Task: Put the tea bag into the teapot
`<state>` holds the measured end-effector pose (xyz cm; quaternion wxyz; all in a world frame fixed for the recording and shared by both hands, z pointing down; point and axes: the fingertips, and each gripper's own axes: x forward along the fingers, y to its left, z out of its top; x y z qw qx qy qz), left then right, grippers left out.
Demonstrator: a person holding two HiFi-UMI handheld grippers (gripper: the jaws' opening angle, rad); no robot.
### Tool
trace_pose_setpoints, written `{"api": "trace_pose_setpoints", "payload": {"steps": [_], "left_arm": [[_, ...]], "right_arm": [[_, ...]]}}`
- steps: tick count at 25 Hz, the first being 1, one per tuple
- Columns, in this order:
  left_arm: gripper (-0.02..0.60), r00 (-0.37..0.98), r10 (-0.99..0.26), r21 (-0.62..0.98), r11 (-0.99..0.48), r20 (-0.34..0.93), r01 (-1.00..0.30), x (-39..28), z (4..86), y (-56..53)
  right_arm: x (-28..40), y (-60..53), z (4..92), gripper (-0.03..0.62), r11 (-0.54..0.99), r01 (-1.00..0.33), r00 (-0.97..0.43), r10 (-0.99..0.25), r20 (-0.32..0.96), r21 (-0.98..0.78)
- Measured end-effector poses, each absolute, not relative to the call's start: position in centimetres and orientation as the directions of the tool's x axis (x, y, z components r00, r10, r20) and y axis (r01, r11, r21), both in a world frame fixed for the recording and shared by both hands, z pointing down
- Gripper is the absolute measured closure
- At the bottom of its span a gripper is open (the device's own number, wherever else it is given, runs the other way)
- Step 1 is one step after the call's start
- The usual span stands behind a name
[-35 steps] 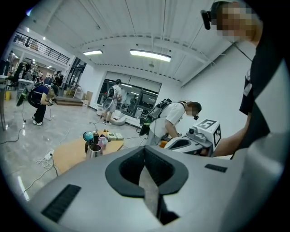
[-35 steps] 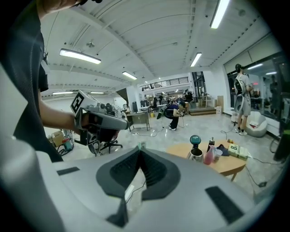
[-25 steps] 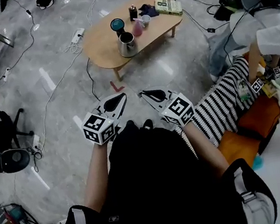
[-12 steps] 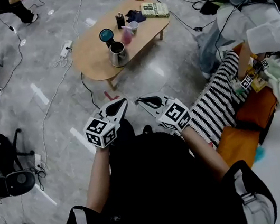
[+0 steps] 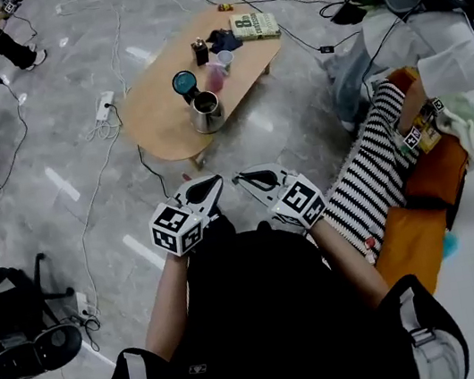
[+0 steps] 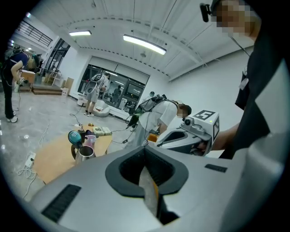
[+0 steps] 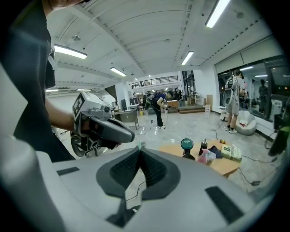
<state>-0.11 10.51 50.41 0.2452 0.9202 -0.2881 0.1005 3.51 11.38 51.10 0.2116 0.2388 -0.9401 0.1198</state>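
Observation:
A steel teapot [image 5: 206, 113] [image 6: 83, 154] stands open on the near end of a low wooden table [image 5: 160, 116], with a teal lid [image 5: 184, 82] [image 7: 186, 144] just behind it. The table is a few steps ahead on the floor. I hold both grippers at chest height, side by side, far short of it. My left gripper [image 5: 215, 181] [image 6: 145, 147] is shut, and a pale strip with a yellow edge shows in the slit behind its pads. I cannot tell what that strip is. My right gripper [image 5: 238, 177] [image 7: 140, 147] is shut too. No tea bag shows clearly.
The table also holds a pink cup [image 5: 217, 76], a dark bottle [image 5: 200, 51] and a book [image 5: 254, 25]. Cables [image 5: 99, 181] trail over the grey floor to the left. A person in white [image 5: 444, 48] bends over a striped and orange seat [image 5: 402, 200] at right.
The head view has swung: the table has slid left and a little lower in the frame. Both grippers keep the same shut pose, side by side in front of my chest.

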Motion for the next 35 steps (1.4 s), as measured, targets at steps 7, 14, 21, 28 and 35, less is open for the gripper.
{"api": "trace_pose_setpoints", "payload": {"steps": [7, 14, 21, 28, 35], "left_arm": [[0.572, 0.847, -0.413, 0.398, -0.753, 0.334, -0.524, -3.3, 51.6, 7.9], [0.572, 0.846, -0.427, 0.403, -0.747, 0.320, -0.529, -5.5, 51.7, 6.7], [0.572, 0.815, -0.475, 0.424, -0.697, 0.330, -0.578, -8.0, 52.2, 6.7], [0.572, 0.752, -0.558, 0.433, -0.615, 0.351, -0.659, -9.6, 53.2, 5.5], [0.572, 0.684, -0.623, 0.427, -0.538, 0.380, -0.727, -9.6, 53.6, 2.0]], "right_arm": [[-0.1, 9.1, 51.2, 0.582, 0.842, -0.533, -0.762, -0.435, 0.479, -0.083], [-2.4, 8.0, 51.3, 0.582, 0.849, -0.520, -0.763, -0.414, 0.496, -0.092], [-4.9, 6.5, 50.9, 0.582, 0.886, -0.459, -0.784, -0.367, 0.501, -0.069], [-6.5, 5.1, 51.8, 0.580, 0.937, -0.346, -0.816, -0.274, 0.510, -0.051], [-6.7, 0.8, 52.4, 0.582, 0.961, -0.260, -0.858, -0.184, 0.480, -0.097]]}}
